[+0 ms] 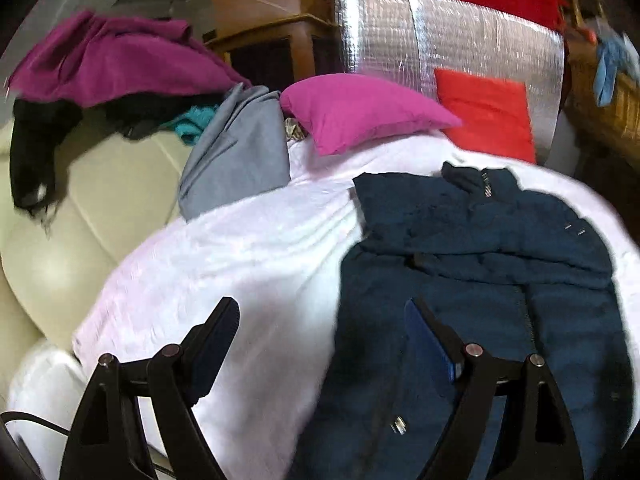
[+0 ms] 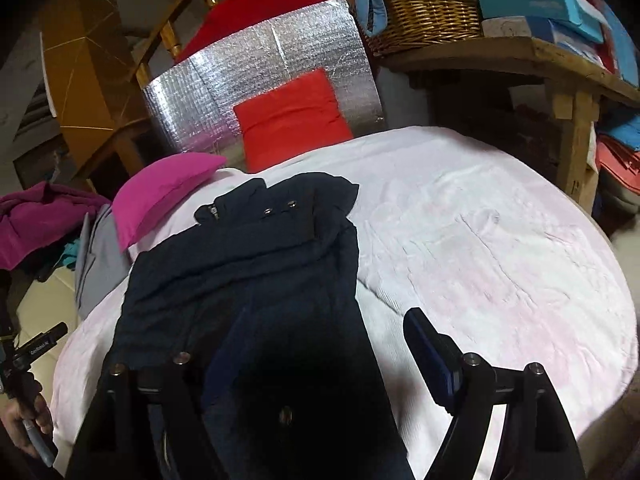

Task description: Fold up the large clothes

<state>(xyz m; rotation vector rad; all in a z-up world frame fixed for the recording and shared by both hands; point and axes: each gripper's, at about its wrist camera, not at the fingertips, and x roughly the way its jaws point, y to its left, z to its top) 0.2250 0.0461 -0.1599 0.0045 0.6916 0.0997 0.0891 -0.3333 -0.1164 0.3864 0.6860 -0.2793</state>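
Note:
A dark navy jacket [image 1: 480, 240] lies spread on a white blanket [image 1: 240, 248], collar at the far end, front zipper and snaps up. My left gripper [image 1: 320, 332] is open above the jacket's left edge, one finger over the blanket, the other over the cloth, nothing pinched. In the right wrist view the jacket [image 2: 240, 260] runs under my right gripper [image 2: 320, 344], which stands wide. Its left finger is hard to tell from the dark cloth close to the lens; its right finger [image 2: 424, 344] is over bare blanket [image 2: 480, 240]. The pads do not press on cloth.
A pink pillow [image 1: 352, 108] and red cushion [image 1: 488, 112] lean against a silver foil panel [image 1: 400, 32] at the far end. Grey [image 1: 236, 160], magenta [image 1: 112, 56] and black garments [image 1: 32, 152] pile on a cream sofa [image 1: 80, 220]. A wooden bench [image 2: 560, 64] with a wicker basket [image 2: 424, 12] stands right.

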